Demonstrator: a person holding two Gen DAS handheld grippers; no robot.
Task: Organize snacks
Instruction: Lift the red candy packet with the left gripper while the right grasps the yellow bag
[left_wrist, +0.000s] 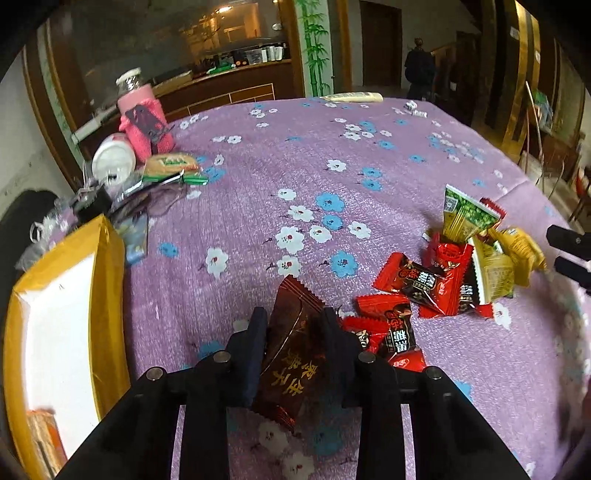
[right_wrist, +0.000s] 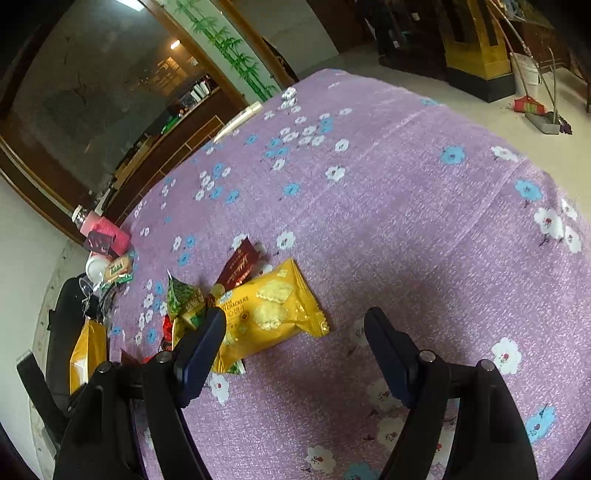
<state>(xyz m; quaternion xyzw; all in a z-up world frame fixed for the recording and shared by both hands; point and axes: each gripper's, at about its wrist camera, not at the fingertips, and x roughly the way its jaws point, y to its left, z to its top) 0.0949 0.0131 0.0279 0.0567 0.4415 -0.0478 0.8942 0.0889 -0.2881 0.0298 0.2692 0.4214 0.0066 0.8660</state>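
Clamped between the fingers of the left gripper (left_wrist: 293, 319) was a dark brown snack packet (left_wrist: 291, 354) with gold lettering, its crimped top end poking out past the fingertips above the purple flowered tablecloth (left_wrist: 369, 166). Just to its right lay a heap of snacks (left_wrist: 443, 280): red wrapped candies touching one another, with yellow packets and a green packet (left_wrist: 467, 216) leaning on top at the heap's far side. At the table's left edge sat a yellow box (left_wrist: 55, 332) with a white inside, well apart from the heap. Beyond the box, at the far left corner, stood a pink-sleeved jar (left_wrist: 142, 118) with a white cup (left_wrist: 112, 157) and a green-and-orange packet (left_wrist: 171, 166) beside it.

From the right wrist view, the right gripper (right_wrist: 295, 321) hung released, its fingers spread wide with nothing between them. Beside its left finger lay a yellow cracker packet (right_wrist: 273, 306) flat on the cloth, with a dark red packet (right_wrist: 238, 267) touching its far end and the green packet (right_wrist: 184, 301) just to its left. In the left wrist view the right gripper's black fingertips (left_wrist: 570, 242) showed at the right edge of the table, near the yellow packets.
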